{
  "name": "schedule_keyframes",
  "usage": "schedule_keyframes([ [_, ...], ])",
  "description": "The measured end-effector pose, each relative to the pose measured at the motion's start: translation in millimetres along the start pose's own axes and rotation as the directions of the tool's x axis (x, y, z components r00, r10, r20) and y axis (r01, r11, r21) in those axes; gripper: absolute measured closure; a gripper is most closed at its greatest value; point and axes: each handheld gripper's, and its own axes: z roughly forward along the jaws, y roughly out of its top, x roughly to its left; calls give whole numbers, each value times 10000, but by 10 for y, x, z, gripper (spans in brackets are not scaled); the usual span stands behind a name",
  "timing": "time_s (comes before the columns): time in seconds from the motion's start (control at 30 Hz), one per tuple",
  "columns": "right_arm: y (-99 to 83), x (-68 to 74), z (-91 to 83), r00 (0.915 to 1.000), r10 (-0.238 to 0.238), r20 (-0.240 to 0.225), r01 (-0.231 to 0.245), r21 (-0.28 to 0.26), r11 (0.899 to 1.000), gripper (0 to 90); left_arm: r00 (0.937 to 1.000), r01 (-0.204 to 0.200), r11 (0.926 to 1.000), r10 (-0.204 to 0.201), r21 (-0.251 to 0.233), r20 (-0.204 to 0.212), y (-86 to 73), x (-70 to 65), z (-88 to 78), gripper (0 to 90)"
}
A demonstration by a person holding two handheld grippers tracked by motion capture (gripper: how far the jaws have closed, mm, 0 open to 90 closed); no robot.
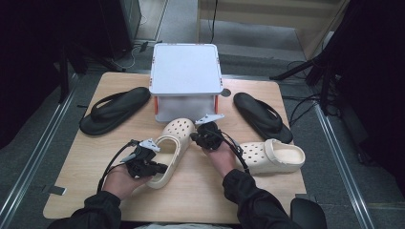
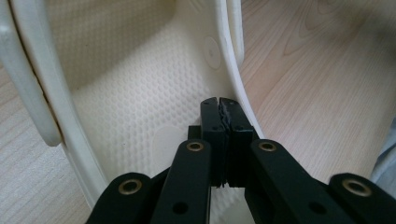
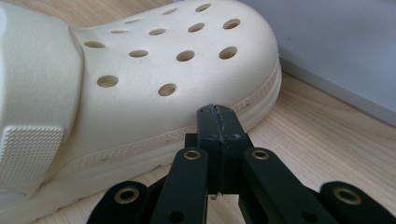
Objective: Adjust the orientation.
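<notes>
high view step: both tongs closed, empty, nudging the cream clog [image 1: 173,150] beside the grey box [image 1: 186,76].
left gripper [image 1: 160,168]: at heel rim.
right gripper [image 1: 195,135]: at toe side.
next: push it squarely toward the box.

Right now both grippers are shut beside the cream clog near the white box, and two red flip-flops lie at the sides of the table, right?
Almost. The flip-flops are black, not red; the high view shows it. The rest holds: the left gripper and right gripper are shut beside the cream clog near the white box.

Two cream clogs [image 1: 173,150] [image 1: 272,156], two black flip-flops [image 1: 114,109] [image 1: 262,116], one grey box [image 1: 186,76], one wooden table [image 1: 200,200].
</notes>
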Motion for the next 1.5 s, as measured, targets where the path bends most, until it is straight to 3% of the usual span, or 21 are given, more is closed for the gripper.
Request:
schedule_keyframes([
  [0.17, 36, 13, 41, 10000, -25, 36, 25, -27, 10000, 900, 9982, 497, 9987, -499, 64, 324, 25, 19, 13, 898],
  [0.33, 78, 56, 71, 9997, -166, 179, 166, -2, 9999, 900, 9983, 441, 9990, -443, 73, 385, 67, -13, 52, 898],
  [0.57, 101, 61, 80, 9999, -142, -21, 141, -23, 9999, 900, 9970, 412, 9992, -412, 13, 661, 100, -74, 97, 871],
  [0.67, 100, 57, 55, 9999, -134, -75, 134, 0, 9999, 900, 9982, 273, 9996, -274, 26, 539, 113, -92, 82, 860],
  [0.83, 91, 16, -43, 9988, -320, -361, 315, -141, 9994, 900, 9982, 504, 9983, -493, -297, 348, 98, -22, -66, 844],
  [0.9, 82, 5, -96, 9983, -299, -500, 292, -154, 9995, 900, 9975, 661, 9964, -647, -525, 280, 93, 14, -139, 823],
  [0.97, 77, -2, -135, 9972, -342, -666, 329, -206, 9992, 832, 9974, 726, 9947, -723, -722, 71, 92, 37, -216, 770],
  [1.07, 70, 5, -198, 9956, -579, -739, 560, -274, 9981, 797, 9957, 877, 9876, -908, -1300, -182, 84, 69, -342, 678],
  [1.3, 54, 26, -306, 9824, -731, -1718, 687, -313, 9971, 692, 9910, 1168, 9834, -1246, -1387, -492, 49, 186, -475, 533],
  [1.5, -13, 21, -431, 9720, -746, -2227, 616, -647, 9960, 611, 9856, 1418, 9787, -1535, -1487, -705, 16, 278, -529, 426],
])
